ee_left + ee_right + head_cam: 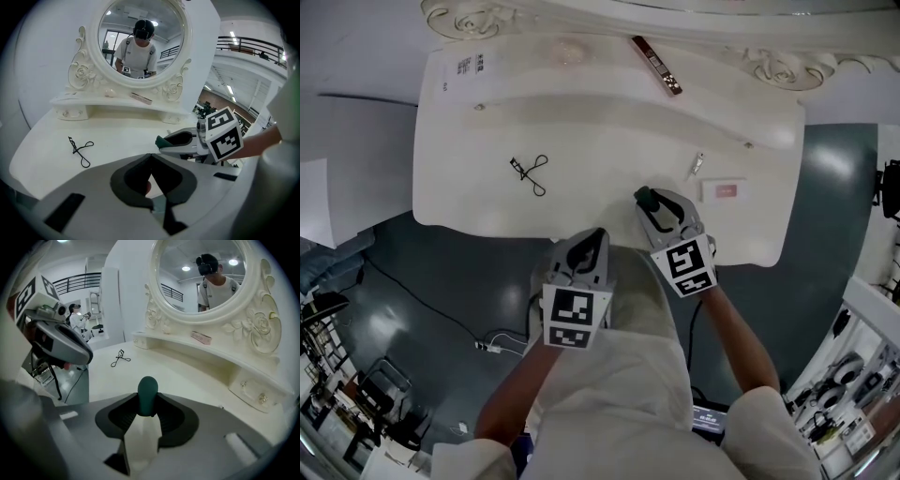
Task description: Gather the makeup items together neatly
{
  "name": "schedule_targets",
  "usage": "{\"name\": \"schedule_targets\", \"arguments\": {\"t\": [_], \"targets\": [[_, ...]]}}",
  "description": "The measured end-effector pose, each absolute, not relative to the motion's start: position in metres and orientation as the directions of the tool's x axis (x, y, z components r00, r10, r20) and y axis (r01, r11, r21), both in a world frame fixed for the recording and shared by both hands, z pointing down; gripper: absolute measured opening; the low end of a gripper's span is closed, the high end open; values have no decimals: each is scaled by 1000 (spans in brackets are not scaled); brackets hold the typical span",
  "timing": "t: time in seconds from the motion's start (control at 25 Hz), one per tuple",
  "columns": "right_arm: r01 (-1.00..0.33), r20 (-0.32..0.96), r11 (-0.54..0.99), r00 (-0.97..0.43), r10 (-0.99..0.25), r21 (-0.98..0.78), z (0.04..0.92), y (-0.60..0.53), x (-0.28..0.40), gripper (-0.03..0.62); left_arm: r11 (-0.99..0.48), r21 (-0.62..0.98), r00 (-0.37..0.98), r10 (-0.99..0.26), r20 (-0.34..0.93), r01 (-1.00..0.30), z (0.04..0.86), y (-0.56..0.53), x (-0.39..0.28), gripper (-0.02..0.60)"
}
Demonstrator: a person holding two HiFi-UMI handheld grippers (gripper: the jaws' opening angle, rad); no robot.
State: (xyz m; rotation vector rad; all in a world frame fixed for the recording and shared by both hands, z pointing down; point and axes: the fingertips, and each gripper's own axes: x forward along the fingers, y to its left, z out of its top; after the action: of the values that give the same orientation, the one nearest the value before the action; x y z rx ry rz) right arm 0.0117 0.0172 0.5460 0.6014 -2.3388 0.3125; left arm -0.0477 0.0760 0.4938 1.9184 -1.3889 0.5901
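My right gripper hovers over the white vanity table near its front edge, shut on a dark green teardrop-shaped makeup sponge whose rounded end sticks out past the pads. The sponge's tip also shows in the left gripper view. My left gripper hangs just off the front edge, its jaws meeting at the tips with nothing held. A black eyelash curler lies at the table's left. A small silvery tube and a flat box with a pink label lie at the right.
A brown stick-like item and a small round object rest on the raised shelf under the oval mirror. A printed label sits at the shelf's left end. Cables lie on the dark floor below.
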Motion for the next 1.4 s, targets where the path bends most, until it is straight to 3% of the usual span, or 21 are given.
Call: {"name": "schedule_targets", "arguments": {"t": [0.6, 1.0, 1.4], "targets": [[-418, 746, 906, -623, -235, -64, 567, 54, 47, 140, -239, 267, 358, -600, 716, -934, 499, 89, -32, 9], [-385, 761, 922, -613, -213, -52, 570, 54, 51, 206, -250, 272, 369, -588, 720, -929, 502, 91, -29, 10], [-475, 747, 877, -609, -264, -77, 566, 51, 57, 238, -264, 272, 378, -579, 723, -925, 504, 88, -26, 10]]}}
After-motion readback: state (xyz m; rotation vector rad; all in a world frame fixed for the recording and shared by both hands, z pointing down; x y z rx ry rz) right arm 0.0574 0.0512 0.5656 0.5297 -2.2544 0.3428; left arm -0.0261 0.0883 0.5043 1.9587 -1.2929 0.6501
